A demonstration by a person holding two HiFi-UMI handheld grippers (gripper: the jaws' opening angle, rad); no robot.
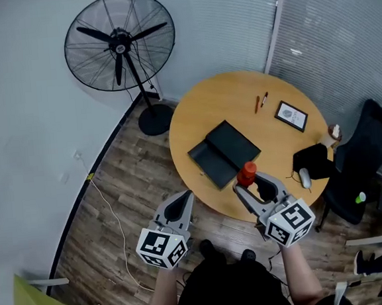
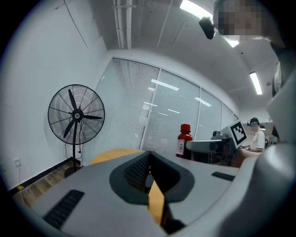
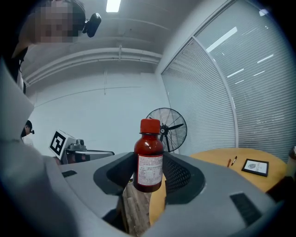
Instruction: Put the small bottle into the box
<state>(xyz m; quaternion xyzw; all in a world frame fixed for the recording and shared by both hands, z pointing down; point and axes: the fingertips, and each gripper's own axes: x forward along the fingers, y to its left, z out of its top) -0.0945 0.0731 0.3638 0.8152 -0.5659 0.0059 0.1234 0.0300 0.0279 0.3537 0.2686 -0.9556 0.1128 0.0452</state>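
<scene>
the right gripper [image 1: 254,187] pinches the small bottle [image 3: 149,157], one pad on each side of its labelled lower body. the bottle stands upright between the jaws, with its red cap rising clear above them. seen from the head, this gripper is at the near edge of the round wooden table [image 1: 239,94].

the box [image 1: 233,145] lies just ahead of the right gripper's tips and slightly to their left. it is black and lies open, its two halves flat on the table side by side. from above the bottle shows just beside the box's near edge, not inside it.

the left gripper [image 2: 149,162] has its jaws pressed together with nothing between them. it is to the left of the right gripper and a little nearer the person, off the table and over the wooden floor [image 1: 124,221]. its own view shows the bottle ahead and to the right.

farther ahead of the right gripper, beyond the box, two pens [image 1: 261,102] and a small framed picture [image 1: 291,115] lie on the table. to its right are a computer mouse [image 1: 304,178] and a dark chair [image 1: 364,160]. well ahead of the left gripper a standing fan [image 1: 120,42] is by the wall.
</scene>
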